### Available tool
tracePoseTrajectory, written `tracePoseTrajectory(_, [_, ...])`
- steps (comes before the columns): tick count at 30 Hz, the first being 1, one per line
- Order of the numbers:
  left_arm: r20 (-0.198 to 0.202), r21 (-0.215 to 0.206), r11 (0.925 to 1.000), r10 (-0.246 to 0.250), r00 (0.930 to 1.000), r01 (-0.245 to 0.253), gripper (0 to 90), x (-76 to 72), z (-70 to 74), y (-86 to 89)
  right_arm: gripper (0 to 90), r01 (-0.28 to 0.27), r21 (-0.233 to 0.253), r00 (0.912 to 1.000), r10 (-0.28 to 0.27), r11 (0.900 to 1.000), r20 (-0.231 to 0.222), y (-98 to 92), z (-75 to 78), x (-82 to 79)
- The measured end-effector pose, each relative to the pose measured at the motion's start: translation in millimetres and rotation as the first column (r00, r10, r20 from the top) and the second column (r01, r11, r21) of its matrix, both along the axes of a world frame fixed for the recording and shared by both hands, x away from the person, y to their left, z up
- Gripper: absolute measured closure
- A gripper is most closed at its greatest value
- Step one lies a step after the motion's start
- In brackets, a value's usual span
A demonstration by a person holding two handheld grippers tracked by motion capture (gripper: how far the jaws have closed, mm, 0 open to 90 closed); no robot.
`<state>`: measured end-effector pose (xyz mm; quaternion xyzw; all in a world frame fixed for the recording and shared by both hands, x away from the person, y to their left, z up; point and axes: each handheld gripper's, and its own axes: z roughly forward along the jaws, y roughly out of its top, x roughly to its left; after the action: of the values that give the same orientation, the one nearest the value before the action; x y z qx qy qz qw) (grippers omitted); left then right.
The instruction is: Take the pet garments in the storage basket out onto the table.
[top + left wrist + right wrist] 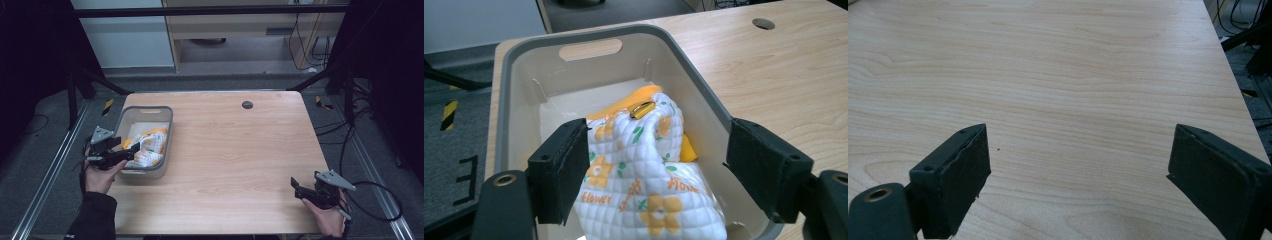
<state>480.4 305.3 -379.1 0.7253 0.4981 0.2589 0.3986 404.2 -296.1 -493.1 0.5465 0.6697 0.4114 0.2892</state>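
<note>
L tool [131, 151] sits at the near left corner of the desk [235, 150], poked in over the near rim of the bin [167, 131]. From its own view the jaws stand wide apart, nothing pinched yet, w/ the cloth [644, 185] lying between them and a bit ahead. Left pad [561, 167] looks to be brushing the cloth's edge or just beside it; can't tell which. Right pad [766, 167] hangs out over the bin's right wall, apart from the fabric.

Cloth is a quilted white piece w/ orange flowers, crumpled in the bin, orange lining showing behind. It mounds up nearest the tool and runs away from it toward the bin's far end w/ the handle slot [590, 49]. A small brass-looking clip or snap [642, 109] sits on the top fold, farther in than the pads.

So the key bit, I reckon: cloth is straight ahead and slightly below the L tool, its long run pointing away along the bin's length. Jaws straddle across that run, so a short push forward and down, then closing, should catch the near hump. Right pad may need to clear the bin wall first, else it could snag the rim.

R tool [300, 191] is well off at the near right corner, jaws wide, gripping nothing, bare wood under it in its own view [1073, 195]. L is far nearer the cloth; R looks idle for this one.
</note>
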Motion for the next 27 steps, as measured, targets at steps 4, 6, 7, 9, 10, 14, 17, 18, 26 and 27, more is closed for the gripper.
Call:
tracePoseTrajectory(4, [-0.018, 0.012, 0.9999, -0.003, 0.9998, 0.003, 24.6, 6.2, 0.7, -3.2, 9.7, 0.002, 0.001, 1.0000, -0.002, 1.000, -0.002, -0.3, 0.1, 0.0])
tracePoseTrajectory(6, [-0.033, 0.019, 0.9998, -0.004, 0.9995, 0.005, 24.4, 9.4, 0.4, -4.6, 9.8, 0.000, 0.002, 1.0000, 0.000, 1.000, -0.003, -0.1, 0.1, 0.0])
tracePoseTrajectory(7, [-0.040, 0.019, 0.9998, -0.008, 0.9992, 0.009, 24.2, 10.7, 0.2, -5.2, 9.8, -0.001, -0.001, 1.0000, 0.001, 1.000, -0.002, -0.1, 0.1, 0.1])
tracePoseTrajectory(9, [-0.055, 0.025, 0.9996, -0.011, 0.9984, 0.013, 24.1, 13.3, -0.4, -6.4, 9.9, -0.001, 0.002, 1.0000, 0.001, 1.000, 0.002, 0.0, 0.2, 0.1])
tracePoseTrajectory(10, [-0.059, 0.029, 0.9995, -0.014, 0.9982, 0.016, 24.0, 14.5, -0.5, -6.8, 9.9, -0.002, 0.001, 1.0000, 0.002, 1.000, 0.003, 0.0, 0.3, 0.2])
tracePoseTrajectory(14, [-0.076, 0.042, 0.9990, -0.014, 0.9970, 0.018, 24.1, 18.4, -0.2, -8.1, 9.9, -0.002, 0.000, 1.0000, 0.002, 1.000, 0.001, -0.1, 0.0, 0.4])
tracePoseTrajectory(17, [-0.091, 0.059, 0.9979, -0.021, 0.9956, 0.027, 24.2, 22.6, 1.1, -11.6, 9.9, -0.001, 0.004, 1.0000, 0.001, 1.000, -0.003, -0.1, 0.1, 0.4])
tracePoseTrajectory(18, [-0.095, 0.064, 0.9975, -0.022, 0.9952, 0.028, 24.1, 23.7, 1.0, -12.5, 9.9, -0.002, 0.001, 1.0000, 0.002, 1.000, -0.001, -0.4, -0.3, 0.8])
tracePoseTrajectory(26, [-0.140, 0.106, 0.9940, -0.010, 0.9901, 0.025, 24.2, 32.9, 0.9, -17.3, 9.9, -0.004, 0.008, 1.0000, 0.004, 1.000, -0.007, -0.2, -0.2, 0.9])
tracePoseTrajectory(27, [-0.145, 0.108, 0.9938, -0.010, 0.9893, 0.026, 24.2, 34.0, 1.1, -17.8, 9.9, -0.005, 0.007, 1.0000, 0.005, 1.000, -0.007, -0.2, -0.4, 1.1])
